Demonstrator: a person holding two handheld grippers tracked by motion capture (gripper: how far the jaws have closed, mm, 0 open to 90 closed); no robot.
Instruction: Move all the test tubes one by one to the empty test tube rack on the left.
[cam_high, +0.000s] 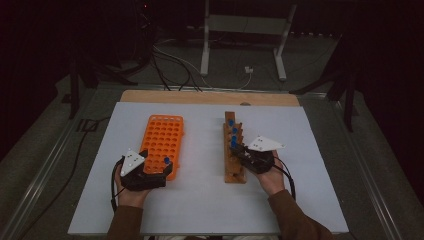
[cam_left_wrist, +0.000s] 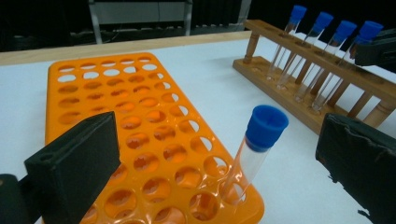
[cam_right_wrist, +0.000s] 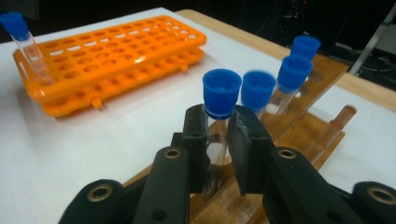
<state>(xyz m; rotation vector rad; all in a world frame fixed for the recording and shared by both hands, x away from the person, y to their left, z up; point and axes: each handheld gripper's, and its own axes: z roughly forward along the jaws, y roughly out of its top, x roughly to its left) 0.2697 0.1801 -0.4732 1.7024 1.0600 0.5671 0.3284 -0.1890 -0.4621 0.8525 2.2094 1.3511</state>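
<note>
An orange tube rack (cam_high: 162, 135) lies left of centre on the white table. One blue-capped test tube (cam_left_wrist: 254, 149) stands in a hole at its near corner. My left gripper (cam_high: 159, 169) is open, its jaws wide apart on either side of that tube and not touching it. A wooden rack (cam_high: 233, 167) to the right holds several blue-capped tubes (cam_right_wrist: 292, 74). My right gripper (cam_right_wrist: 223, 133) is shut on the nearest tube (cam_right_wrist: 221, 93) just below its cap; the tube's lower end is still in the wooden rack (cam_right_wrist: 322, 128).
The white tabletop (cam_high: 200, 200) has bare room between the two racks and in front of them. A wooden board edge (cam_high: 210, 97) runs along the table's far side. Beyond it are metal stand legs (cam_high: 205, 60) and cables on a dark floor.
</note>
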